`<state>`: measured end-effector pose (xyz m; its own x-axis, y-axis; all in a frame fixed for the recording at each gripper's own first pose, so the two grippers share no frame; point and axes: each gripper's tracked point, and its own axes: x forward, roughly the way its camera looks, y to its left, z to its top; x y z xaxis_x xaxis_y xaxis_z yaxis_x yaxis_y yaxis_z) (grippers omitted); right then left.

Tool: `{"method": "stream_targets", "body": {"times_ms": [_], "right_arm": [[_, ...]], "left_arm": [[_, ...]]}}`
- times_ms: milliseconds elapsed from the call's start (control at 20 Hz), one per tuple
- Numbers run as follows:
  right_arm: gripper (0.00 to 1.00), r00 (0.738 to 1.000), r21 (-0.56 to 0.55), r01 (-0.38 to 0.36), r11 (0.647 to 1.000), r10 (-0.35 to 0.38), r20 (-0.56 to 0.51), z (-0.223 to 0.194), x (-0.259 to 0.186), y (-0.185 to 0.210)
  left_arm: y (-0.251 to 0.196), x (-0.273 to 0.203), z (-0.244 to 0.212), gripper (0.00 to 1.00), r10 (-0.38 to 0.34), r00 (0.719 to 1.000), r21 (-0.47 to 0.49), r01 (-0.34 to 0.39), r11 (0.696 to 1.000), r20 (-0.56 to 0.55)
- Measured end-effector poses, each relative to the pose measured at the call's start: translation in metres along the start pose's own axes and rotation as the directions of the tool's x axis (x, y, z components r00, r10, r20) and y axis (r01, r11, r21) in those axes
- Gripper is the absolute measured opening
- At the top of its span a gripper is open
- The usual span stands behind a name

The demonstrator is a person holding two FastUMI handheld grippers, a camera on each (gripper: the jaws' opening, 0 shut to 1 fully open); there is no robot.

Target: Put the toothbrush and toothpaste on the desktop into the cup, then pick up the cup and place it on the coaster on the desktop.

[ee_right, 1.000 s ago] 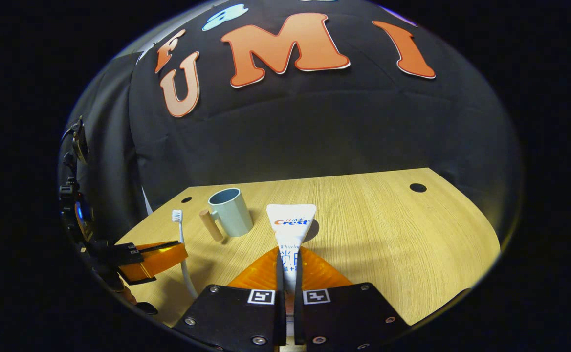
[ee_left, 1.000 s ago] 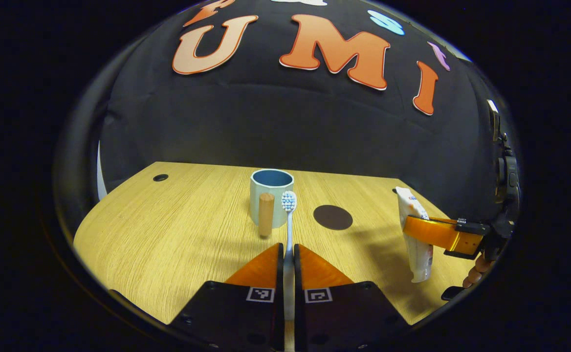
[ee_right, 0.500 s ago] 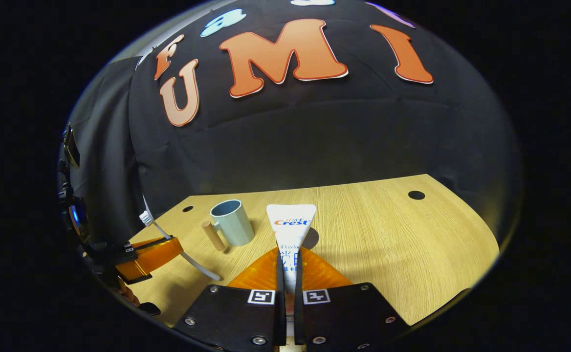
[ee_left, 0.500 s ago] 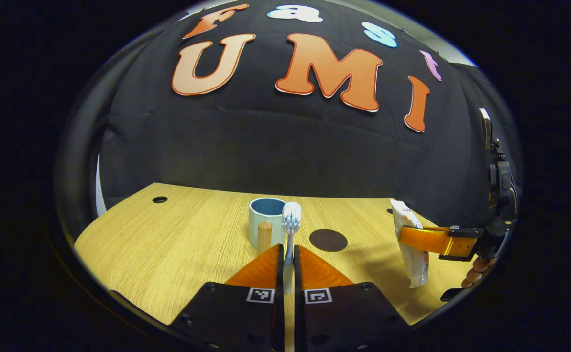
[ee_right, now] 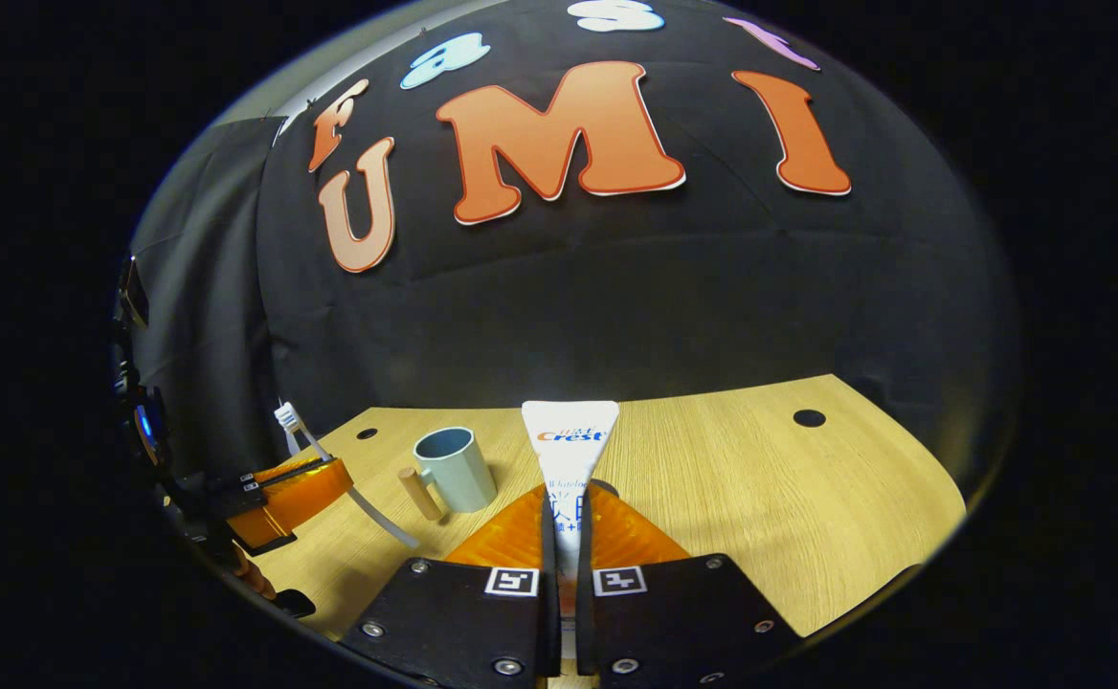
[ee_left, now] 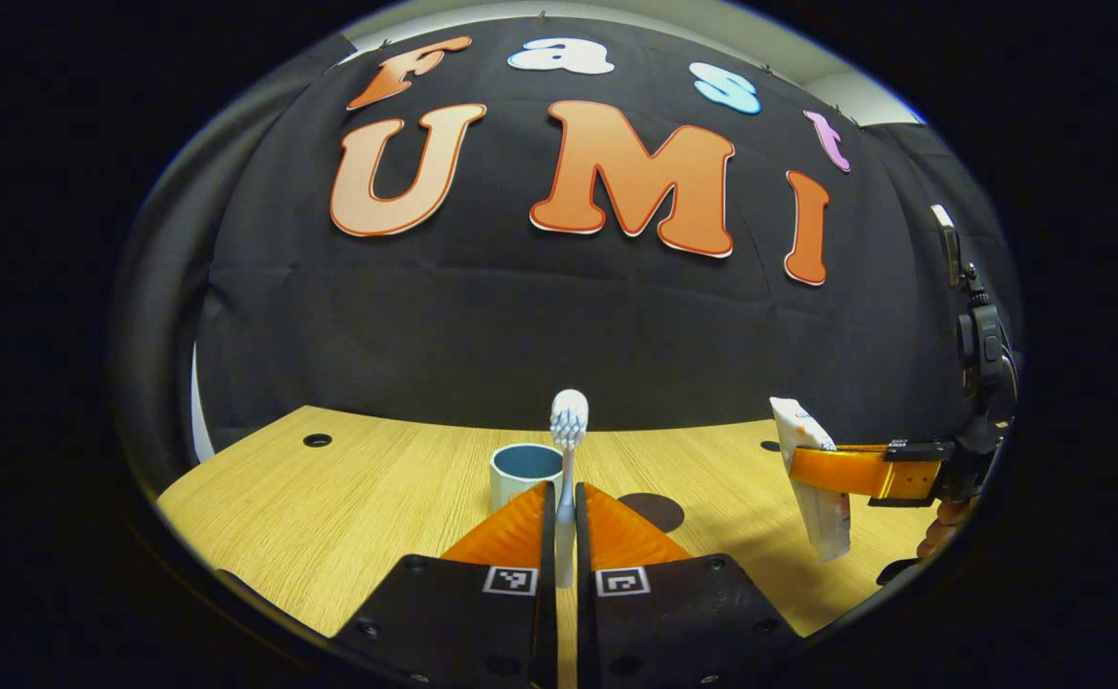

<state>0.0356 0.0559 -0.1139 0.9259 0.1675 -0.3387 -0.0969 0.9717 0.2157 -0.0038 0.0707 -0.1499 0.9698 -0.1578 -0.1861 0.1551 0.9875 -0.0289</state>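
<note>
My left gripper (ee_left: 565, 498) is shut on a white toothbrush (ee_left: 568, 421), whose bristle head rises above the fingertips, lifted off the table. Behind it stands the pale green cup (ee_left: 524, 471) with a blue inside; the dark round coaster (ee_left: 656, 510) lies to its right. My right gripper (ee_right: 569, 498) is shut on a white toothpaste tube (ee_right: 570, 435), held upright above the table. In the right gripper view the cup (ee_right: 456, 467) with its wooden handle (ee_right: 420, 493) sits left of the tube, and the left gripper (ee_right: 296, 483) holds the toothbrush (ee_right: 289, 419) tilted at far left. The right gripper (ee_left: 846, 471) with the tube (ee_left: 816, 483) appears at the right of the left gripper view.
The wooden desktop (ee_left: 377, 488) has small round holes near its back corners (ee_left: 316, 440) (ee_right: 809, 417). The black cloth wall stands close behind the table. A hand (ee_left: 940, 531) holds the right gripper at the far right edge.
Both grippers have risen and tilted upward, so the table sits lower in both views. The toothbrush has gone from upright to tilted in the right gripper view. Both grips are unchanged.
</note>
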Motion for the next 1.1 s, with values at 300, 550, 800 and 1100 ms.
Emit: {"method": "stream_targets", "body": {"times_ms": [300,550,800,1100], "right_arm": [[0.06,0.999,-0.037,0.010,0.999,-0.008,0.048,0.025,-0.001,0.003],[0.06,0.998,-0.053,0.001,0.999,0.002,0.061,0.039,0.009,0.011],[0.06,0.998,-0.074,-0.001,0.997,0.006,0.066,0.047,0.020,0.019],[0.06,0.997,-0.084,0.008,0.996,-0.001,0.073,0.058,0.045,0.021]], "left_arm": [[0.008,0.011,0.037,0.08,0.001,0.996,0.008,-0.001,1.000,0.085],[0.018,0.024,0.063,0.07,0.005,0.991,0.001,-0.006,1.000,0.137],[0.026,0.045,0.089,0.07,-0.005,0.983,-0.002,0.005,1.000,0.186],[0.026,0.084,0.095,0.07,-0.030,0.980,-0.016,0.034,0.999,0.196]]}}
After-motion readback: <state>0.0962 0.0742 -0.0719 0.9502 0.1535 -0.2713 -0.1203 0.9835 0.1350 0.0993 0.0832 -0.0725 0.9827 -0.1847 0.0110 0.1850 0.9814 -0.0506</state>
